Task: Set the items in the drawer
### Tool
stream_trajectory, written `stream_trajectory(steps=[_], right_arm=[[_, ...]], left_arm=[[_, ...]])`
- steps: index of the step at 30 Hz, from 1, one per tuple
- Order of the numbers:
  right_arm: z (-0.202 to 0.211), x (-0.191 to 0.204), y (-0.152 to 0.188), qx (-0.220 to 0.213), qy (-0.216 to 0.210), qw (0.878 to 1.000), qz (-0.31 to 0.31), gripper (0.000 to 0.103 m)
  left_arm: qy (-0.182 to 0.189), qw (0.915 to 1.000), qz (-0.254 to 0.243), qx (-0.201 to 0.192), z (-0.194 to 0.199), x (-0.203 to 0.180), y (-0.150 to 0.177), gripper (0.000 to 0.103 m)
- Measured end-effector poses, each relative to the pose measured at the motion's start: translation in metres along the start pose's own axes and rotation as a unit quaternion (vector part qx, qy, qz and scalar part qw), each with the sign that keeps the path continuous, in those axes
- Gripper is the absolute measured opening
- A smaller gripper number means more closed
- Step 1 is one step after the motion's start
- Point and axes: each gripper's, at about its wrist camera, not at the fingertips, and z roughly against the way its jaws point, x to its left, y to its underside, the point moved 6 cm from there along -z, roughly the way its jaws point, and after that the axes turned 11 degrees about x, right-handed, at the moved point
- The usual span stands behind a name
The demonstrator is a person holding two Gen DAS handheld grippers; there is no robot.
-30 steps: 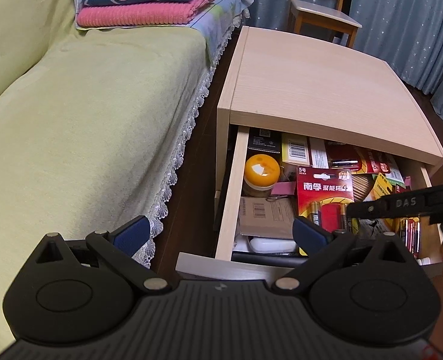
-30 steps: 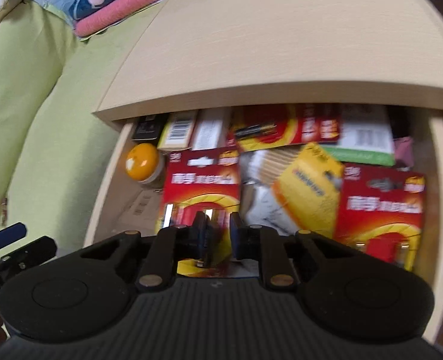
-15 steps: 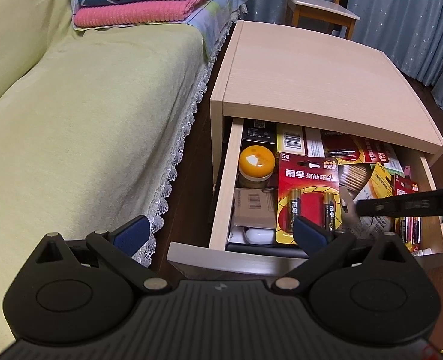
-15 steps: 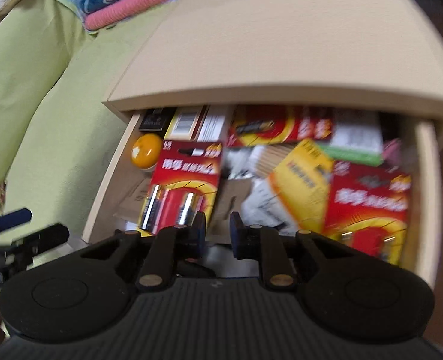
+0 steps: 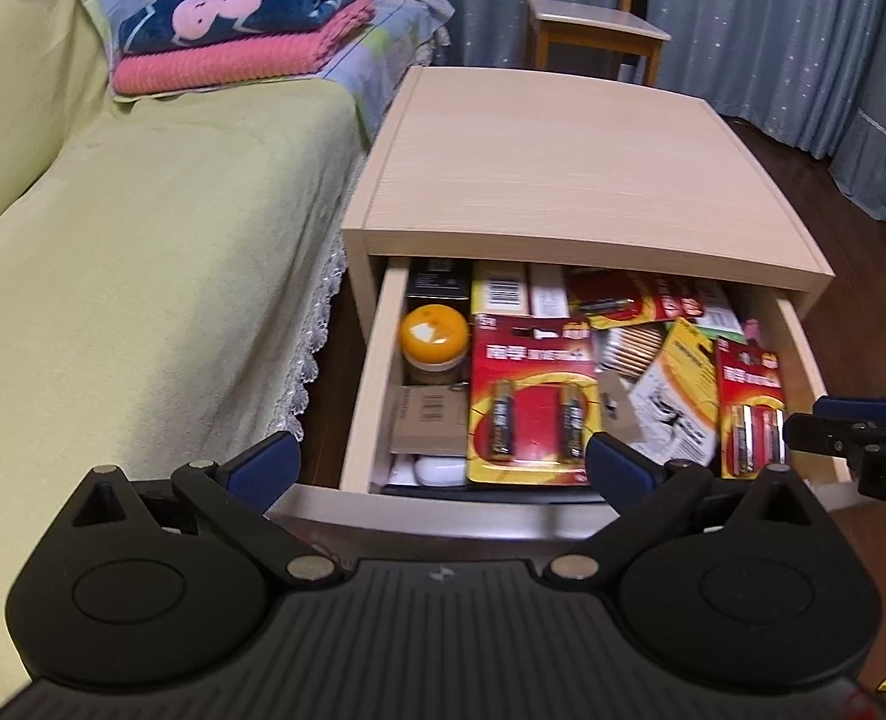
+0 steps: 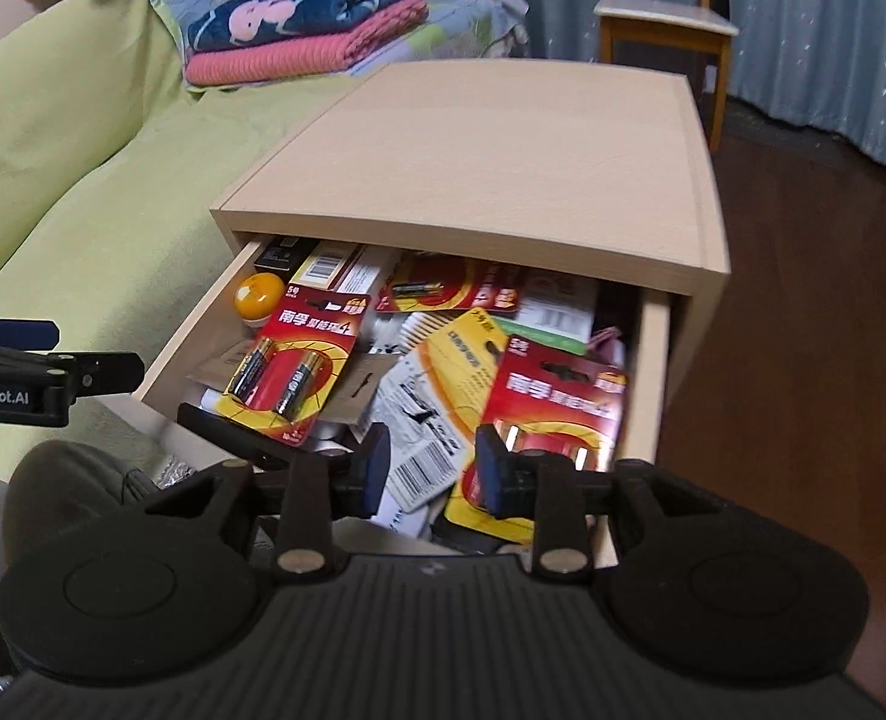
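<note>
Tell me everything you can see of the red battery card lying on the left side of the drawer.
The red battery card is a flat cardboard blister pack, red with a yellow lower border, white Chinese lettering and a hang slot on top. Two dark batteries sit upright under clear plastic. It lies face up on the clutter, beside the orange-lidded jar. No tool touches it.

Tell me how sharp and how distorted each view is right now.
Left wrist view: mostly sharp, print on the battery pack readable; fisheye bows the cabinet edges. Right wrist view: softer, with slight motion smear on the right battery pack and the chair; same barrel bending, dark corners.
</note>
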Motion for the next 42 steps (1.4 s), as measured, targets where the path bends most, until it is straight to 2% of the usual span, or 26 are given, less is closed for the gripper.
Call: stream_trajectory(steps=[8, 13, 17, 26, 30, 34, 42], right_arm=[[0.031, -0.014, 0.027, -0.040, 0.020, 0.999, 0.005, 0.036], [0.046, -0.022, 0.046, -0.065, 0.031, 0.997, 0.012, 0.046], [0.052, -0.028, 0.059, -0.074, 0.042, 0.996, 0.017, 0.049], [0.064, -0.038, 0.072, -0.100, 0.051, 0.993, 0.030, 0.062], [0.062, -0.040, 0.076, -0.099, 0.051, 0.993, 0.031, 0.063], [0.061, -0.045, 0.089, -0.089, 0.064, 0.993, 0.035, 0.065], [0.045, -0.065, 0.118, -0.050, 0.088, 0.995, 0.009, 0.065]], left_arm=[[-0.013, 0.9998, -0.006, -0.011, 0.014, -0.008, 0.013, 0.102], [-0.038, 0.9990, -0.018, -0.018, 0.018, -0.012, 0.026, 0.102], [-0.051, 0.9986, -0.012, -0.009, 0.015, -0.010, 0.036, 0.102], [-0.074, 0.9972, -0.008, -0.006, 0.009, -0.001, 0.052, 0.102], [-0.075, 0.9971, -0.003, -0.005, 0.008, 0.008, 0.060, 0.102], [-0.055, 0.9984, -0.009, -0.010, 0.005, 0.018, 0.067, 0.102], [-0.056, 0.9959, -0.071, 0.008, -0.026, 0.022, 0.079, 0.102]])
